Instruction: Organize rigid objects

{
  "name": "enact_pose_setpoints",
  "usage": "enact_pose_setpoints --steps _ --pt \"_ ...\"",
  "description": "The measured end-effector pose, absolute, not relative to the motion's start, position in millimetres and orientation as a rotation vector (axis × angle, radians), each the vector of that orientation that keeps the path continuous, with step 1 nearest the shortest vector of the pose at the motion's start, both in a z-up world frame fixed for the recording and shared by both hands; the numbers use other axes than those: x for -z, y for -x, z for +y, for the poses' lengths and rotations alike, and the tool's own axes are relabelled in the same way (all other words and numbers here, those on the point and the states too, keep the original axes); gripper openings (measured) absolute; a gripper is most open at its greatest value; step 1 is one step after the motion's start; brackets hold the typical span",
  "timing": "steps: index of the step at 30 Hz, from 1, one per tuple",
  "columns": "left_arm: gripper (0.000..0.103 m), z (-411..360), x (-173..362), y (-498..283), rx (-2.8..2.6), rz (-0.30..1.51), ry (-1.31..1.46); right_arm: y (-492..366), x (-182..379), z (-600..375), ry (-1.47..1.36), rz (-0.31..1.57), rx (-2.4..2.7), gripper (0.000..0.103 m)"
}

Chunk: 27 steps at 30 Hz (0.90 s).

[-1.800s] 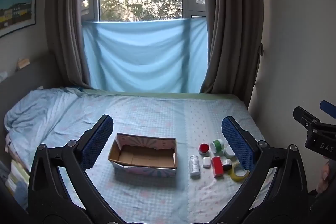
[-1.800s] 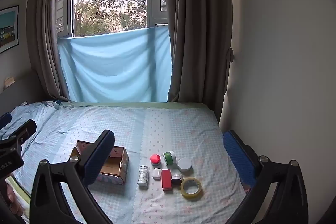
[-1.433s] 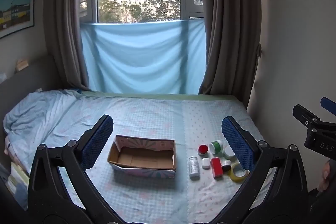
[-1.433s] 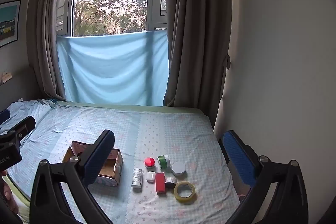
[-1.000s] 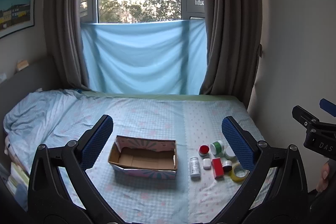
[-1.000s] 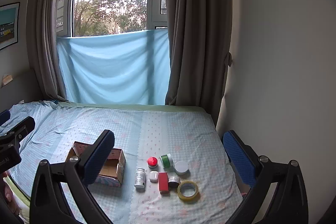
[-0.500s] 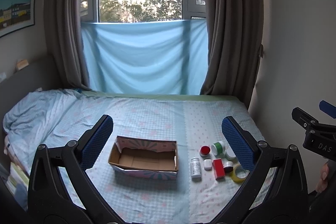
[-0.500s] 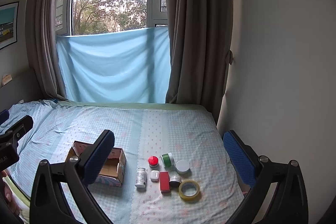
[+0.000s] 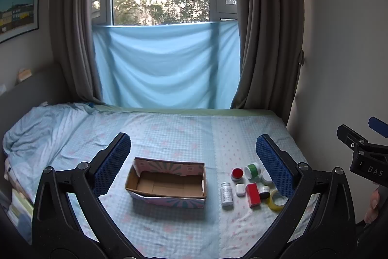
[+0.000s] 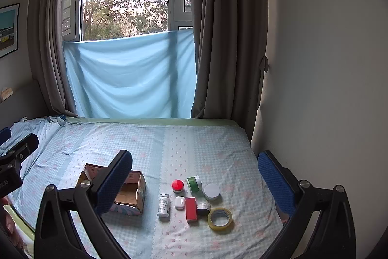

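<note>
An open cardboard box sits on the bed, empty inside. To its right lies a cluster of small items: a white pill bottle, a red-lidded jar, a green roll, a white-lidded jar, a small white case, a red box, a dark small jar and a yellow tape roll. My left gripper is open and empty, held above the box. My right gripper is open and empty, above the cluster.
The bed has a light blue checked sheet, rumpled at the left. A wall borders it on the right. Curtains and a window with blue cloth stand behind.
Both grippers have drifted only slightly; the right view shifted a little lower and closer to the items. Nothing on the bed has moved.
</note>
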State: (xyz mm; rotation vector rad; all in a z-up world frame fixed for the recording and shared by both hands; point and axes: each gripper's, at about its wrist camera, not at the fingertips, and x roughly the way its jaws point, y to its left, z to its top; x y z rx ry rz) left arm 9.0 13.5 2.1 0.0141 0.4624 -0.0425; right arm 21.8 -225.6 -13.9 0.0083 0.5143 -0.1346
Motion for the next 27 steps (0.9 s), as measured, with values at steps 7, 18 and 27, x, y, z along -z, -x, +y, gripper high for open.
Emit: enact_pose_setpoints --steps 7,18,27 --pt "0.102 14.0 -1.0 -9.5 0.043 0.464 -0.014 -22.3 15.9 -223.5 -0.008 0.518 0.134 0.103" --pt "0.102 17.7 1.1 -11.0 0.049 0.465 -0.012 -24.3 18.0 -218.2 -0.008 0.523 0.128 0.103" --pt "0.102 18.0 1.3 -18.1 0.072 0.466 -0.027 -28.5 17.7 -216.9 -0.007 0.525 0.128 0.103"
